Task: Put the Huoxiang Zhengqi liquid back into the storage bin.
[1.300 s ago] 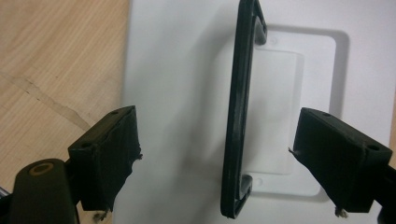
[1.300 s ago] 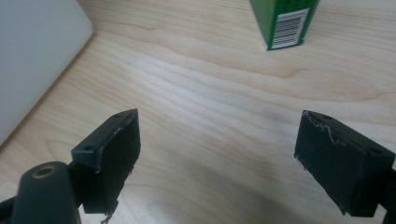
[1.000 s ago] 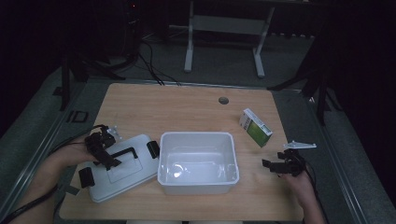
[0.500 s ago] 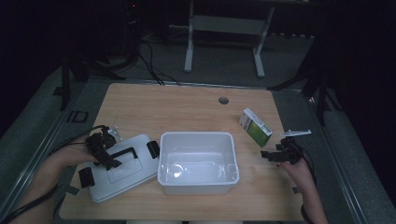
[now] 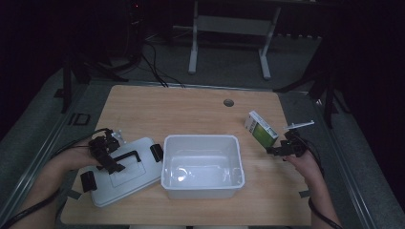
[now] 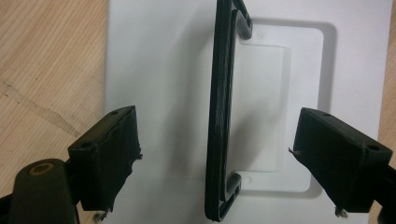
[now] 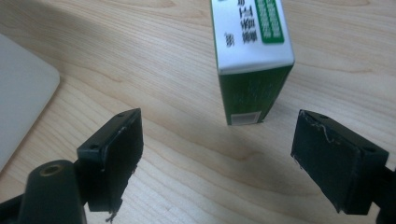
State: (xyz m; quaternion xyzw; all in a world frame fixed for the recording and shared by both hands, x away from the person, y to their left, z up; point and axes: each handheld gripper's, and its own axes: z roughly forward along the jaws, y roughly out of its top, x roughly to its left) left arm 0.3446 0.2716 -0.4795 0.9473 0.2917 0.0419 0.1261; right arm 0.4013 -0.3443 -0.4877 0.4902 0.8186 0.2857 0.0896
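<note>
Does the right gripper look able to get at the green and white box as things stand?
Probably yes: the right gripper is open and aimed at the green and white box, with bare wooden table between them.

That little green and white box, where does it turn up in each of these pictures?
High view: green and white box stands right of the white tub, near the right gripper.
Left gripper view: not in it.
Right gripper view: box top centre, beyond the open jaws.
Shared landmark: the wooden table.

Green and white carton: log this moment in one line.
right gripper open, short of green and white carton | left gripper open over white plastic lid
</note>
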